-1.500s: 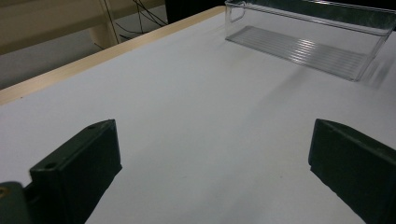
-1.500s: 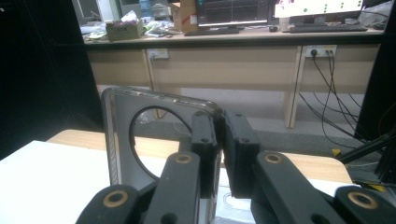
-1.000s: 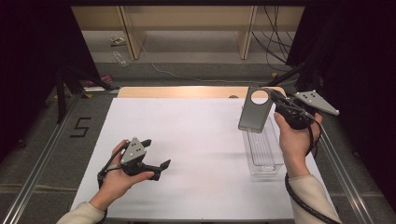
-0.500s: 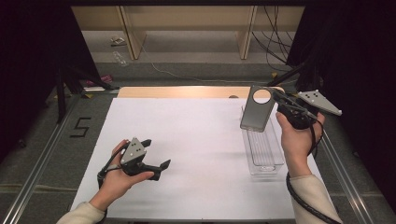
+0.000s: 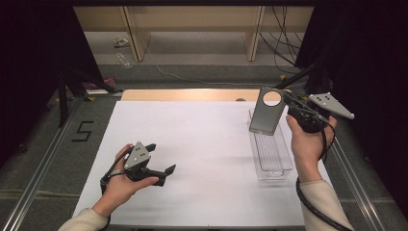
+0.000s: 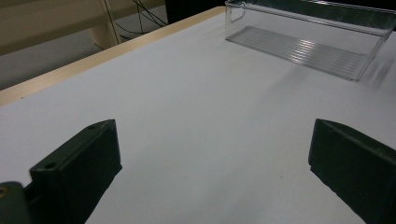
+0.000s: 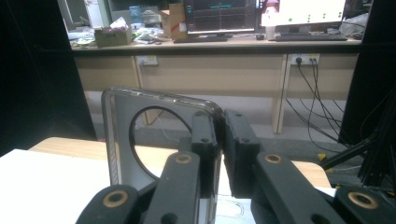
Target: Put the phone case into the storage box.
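While raised over clear tray: right gripper clamped on phone case; left gripper wide open, empty.

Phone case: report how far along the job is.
Done: the phone case is picked up, pinched at one edge in the shut right gripper and held above the far end of the clear bin. In hand: holding it over the bin. Left: probably lowering it in and letting go; the bin has nothing in it yet. The left gripper rests open on the white table.
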`<state>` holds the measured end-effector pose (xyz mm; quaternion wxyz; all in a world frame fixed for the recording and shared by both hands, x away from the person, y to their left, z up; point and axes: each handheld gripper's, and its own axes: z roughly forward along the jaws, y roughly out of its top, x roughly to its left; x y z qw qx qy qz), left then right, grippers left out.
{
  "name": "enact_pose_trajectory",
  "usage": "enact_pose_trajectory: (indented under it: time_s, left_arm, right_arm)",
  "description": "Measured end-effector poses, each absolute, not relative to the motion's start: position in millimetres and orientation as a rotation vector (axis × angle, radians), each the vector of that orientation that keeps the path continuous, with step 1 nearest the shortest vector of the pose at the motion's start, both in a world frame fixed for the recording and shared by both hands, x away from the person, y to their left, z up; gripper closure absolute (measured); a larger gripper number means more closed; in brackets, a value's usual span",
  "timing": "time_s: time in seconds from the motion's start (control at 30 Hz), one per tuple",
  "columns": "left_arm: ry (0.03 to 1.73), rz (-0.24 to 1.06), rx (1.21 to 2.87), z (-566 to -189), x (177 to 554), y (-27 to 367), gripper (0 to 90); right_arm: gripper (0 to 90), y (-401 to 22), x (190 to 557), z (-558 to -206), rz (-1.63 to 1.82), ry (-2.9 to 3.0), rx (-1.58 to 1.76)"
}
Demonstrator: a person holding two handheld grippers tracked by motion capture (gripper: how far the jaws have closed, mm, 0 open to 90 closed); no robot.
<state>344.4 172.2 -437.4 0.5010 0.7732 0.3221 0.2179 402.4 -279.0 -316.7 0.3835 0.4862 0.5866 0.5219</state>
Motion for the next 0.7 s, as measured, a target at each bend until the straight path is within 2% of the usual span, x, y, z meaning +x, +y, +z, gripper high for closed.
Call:
enact_pose_trajectory:
  time_s: [0.7]
  left_arm:
    - [0.778,0.526,1.87,-437.5,344.7,172.4,1.7]
  right_arm:
    - [83.7,-283.8,403.3,-317.0,1.325,1.481,1.245]
